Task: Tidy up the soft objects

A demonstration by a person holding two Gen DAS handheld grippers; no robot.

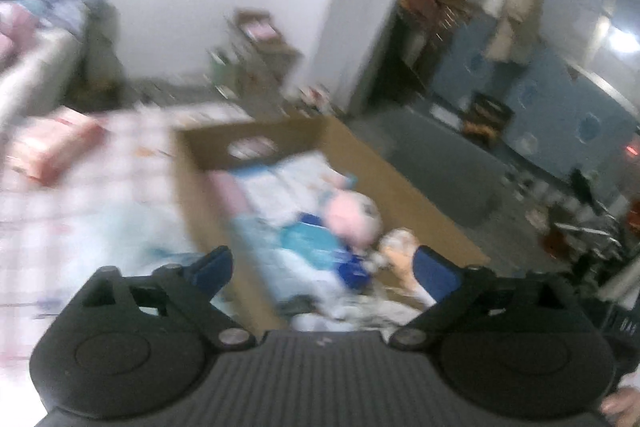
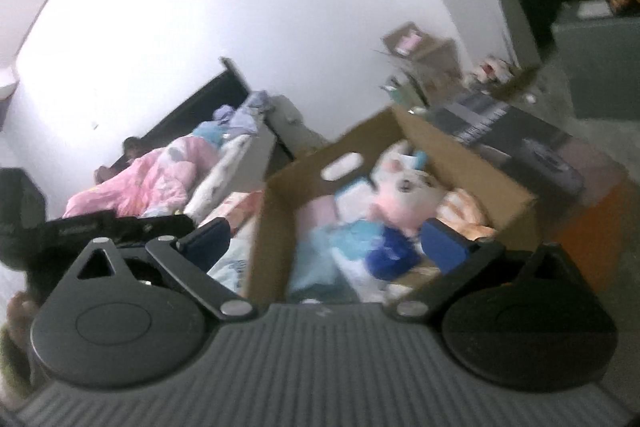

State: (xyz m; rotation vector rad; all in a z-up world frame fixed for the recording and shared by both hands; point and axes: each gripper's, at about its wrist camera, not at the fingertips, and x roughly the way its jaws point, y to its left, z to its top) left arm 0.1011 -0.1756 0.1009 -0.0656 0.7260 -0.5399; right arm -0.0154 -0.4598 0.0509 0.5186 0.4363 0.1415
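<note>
Both the left hand-held gripper [image 1: 326,269] and the right hand-held gripper [image 2: 324,243] angle downward, spread wide and empty, over the brown cardboard box [image 2: 276,203] of soft toys.

Bright, washed-out, motion-blurred fisheye views, bent and dark at the corners.

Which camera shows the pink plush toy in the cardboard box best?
The right wrist view: the pink plush toy faces the camera, its face visible, inside the cardboard box. The left wrist view shows it only as a motion-blurred pink blob.
</note>
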